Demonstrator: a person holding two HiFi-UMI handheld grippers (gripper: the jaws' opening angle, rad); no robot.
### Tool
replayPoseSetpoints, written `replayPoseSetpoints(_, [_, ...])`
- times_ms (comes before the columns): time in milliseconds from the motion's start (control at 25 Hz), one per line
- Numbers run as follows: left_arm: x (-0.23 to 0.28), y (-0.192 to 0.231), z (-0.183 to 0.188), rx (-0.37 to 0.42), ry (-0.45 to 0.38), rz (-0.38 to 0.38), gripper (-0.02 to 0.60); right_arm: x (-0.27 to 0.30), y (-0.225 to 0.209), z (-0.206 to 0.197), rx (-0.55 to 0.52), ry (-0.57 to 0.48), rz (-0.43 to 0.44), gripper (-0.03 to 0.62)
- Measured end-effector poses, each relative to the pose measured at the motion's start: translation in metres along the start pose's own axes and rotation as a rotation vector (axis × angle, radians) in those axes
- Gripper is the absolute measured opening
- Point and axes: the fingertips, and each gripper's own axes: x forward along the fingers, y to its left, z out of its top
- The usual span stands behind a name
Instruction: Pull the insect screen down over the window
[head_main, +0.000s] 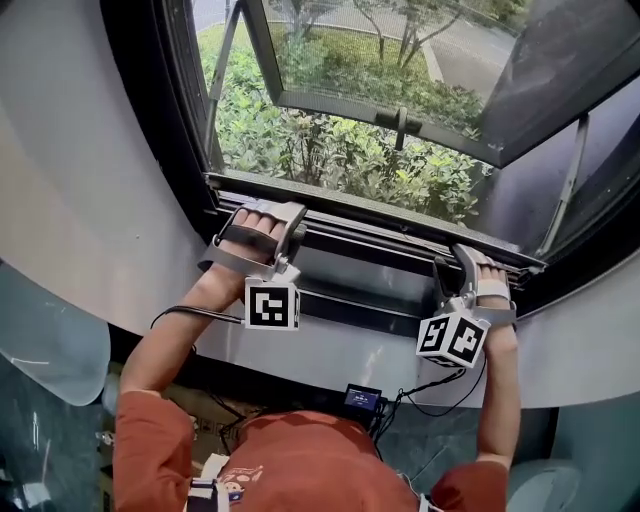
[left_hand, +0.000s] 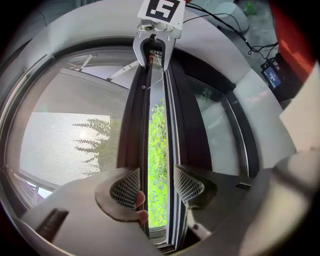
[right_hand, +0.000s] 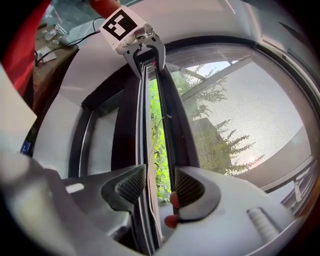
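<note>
The insect screen's dark bottom bar (head_main: 385, 238) lies low across the window, just above the sill. Its mesh (left_hand: 65, 145) fills the pane beyond the bar, and a narrow strip of green (left_hand: 157, 150) still shows between bar and frame. My left gripper (head_main: 292, 222) grips the bar near its left end, with the jaws closed on it in the left gripper view (left_hand: 156, 186). My right gripper (head_main: 457, 265) holds the bar near its right end in the same way (right_hand: 160, 186). Each gripper also shows at the far end of the other's view.
The curved grey sill (head_main: 330, 355) runs under the bar. An outward-opened window sash (head_main: 400, 120) hangs beyond the mesh over bushes. A small device with cables (head_main: 362, 399) sits below the sill near my body. Grey wall (head_main: 70, 180) flanks the window on the left.
</note>
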Motion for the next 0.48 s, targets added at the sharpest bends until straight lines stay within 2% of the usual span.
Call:
replayPoseSetpoints(160, [-0.003, -0.015, 0.0, -0.043, -0.02, -0.023, 0.132, 0.002, 0.02, 0.0, 0.039, -0.013, 0.06, 0.19])
replayPoseSetpoints(480, [-0.003, -0.017, -0.001, -0.069, -0.049, -0.086, 0.135, 0.004, 0.021, 0.001, 0.064, -0.02, 0.078, 0.19])
